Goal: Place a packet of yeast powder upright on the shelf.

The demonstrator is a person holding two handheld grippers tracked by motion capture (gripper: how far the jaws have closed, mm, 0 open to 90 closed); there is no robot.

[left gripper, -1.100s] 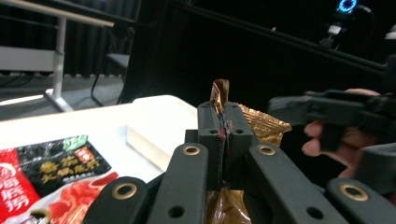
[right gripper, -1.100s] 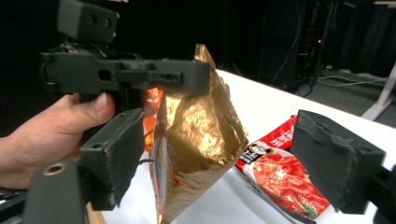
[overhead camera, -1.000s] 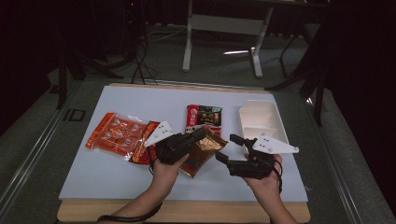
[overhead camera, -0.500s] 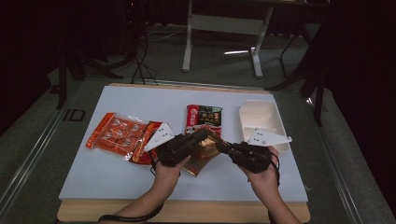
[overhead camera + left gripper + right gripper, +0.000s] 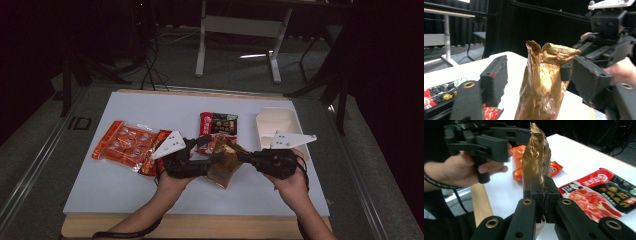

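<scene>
A crumpled gold foil packet (image 5: 225, 161) hangs in the air between my two grippers, above the white table (image 5: 280, 192). My right gripper (image 5: 242, 156) is shut on its edge, and in the right gripper view the pads of that gripper (image 5: 541, 188) pinch the foil (image 5: 536, 157). Its jaws have just closed there. My left gripper (image 5: 212, 161) has just been opening. In the left gripper view the packet (image 5: 544, 80) stands between the spread jaws of the left gripper (image 5: 539, 72), and the left pad (image 5: 495, 75) is clear of it.
An orange snack pack (image 5: 125, 145) lies at the left with a small red packet (image 5: 150, 162) beside it. A red and black pouch (image 5: 218, 125) lies behind the grippers. At the right stands a white container (image 5: 277, 122). The table's wooden front edge (image 5: 200, 232) is near the forearms.
My right gripper has moved left to the gold packet and closed on it. The left gripper's jaws, earlier shut on the packet, now stand apart. The left hand has stayed put.
</scene>
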